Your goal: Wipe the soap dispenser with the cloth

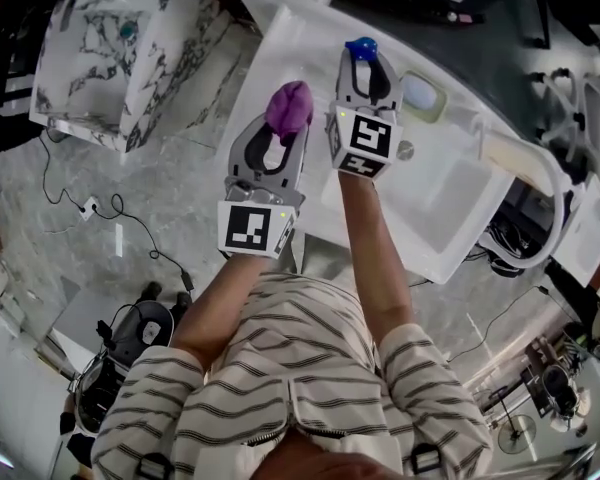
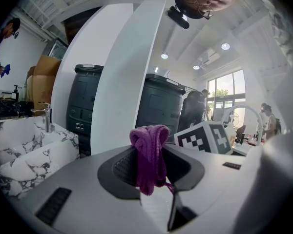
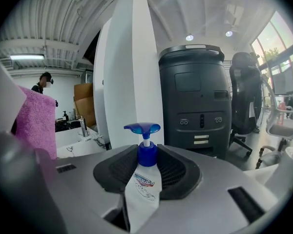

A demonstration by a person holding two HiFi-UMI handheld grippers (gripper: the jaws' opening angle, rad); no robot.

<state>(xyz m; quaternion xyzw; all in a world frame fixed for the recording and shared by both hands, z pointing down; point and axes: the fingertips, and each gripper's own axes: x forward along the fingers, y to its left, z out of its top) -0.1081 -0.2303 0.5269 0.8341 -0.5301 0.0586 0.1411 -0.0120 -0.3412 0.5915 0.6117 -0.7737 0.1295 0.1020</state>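
Note:
In the head view my left gripper (image 1: 285, 120) is shut on a bunched purple cloth (image 1: 289, 106), which sticks up out of its jaws. The left gripper view shows the cloth (image 2: 150, 155) hanging down between the two dark pads. Just to the right, my right gripper (image 1: 365, 65) is shut on the soap dispenser (image 1: 361, 48), a white bottle with a blue pump top. The right gripper view shows the dispenser (image 3: 144, 179) upright between the pads, with the cloth (image 3: 36, 121) at the left edge. The two grippers are side by side, a little apart.
Both grippers hover over a white washbasin counter (image 1: 450, 203) with a curved white tap (image 1: 542, 168) on the right. A pale green dish (image 1: 423, 96) sits behind the right gripper. A marble basin (image 1: 110, 48) stands at the upper left. Cables (image 1: 100, 208) lie on the floor.

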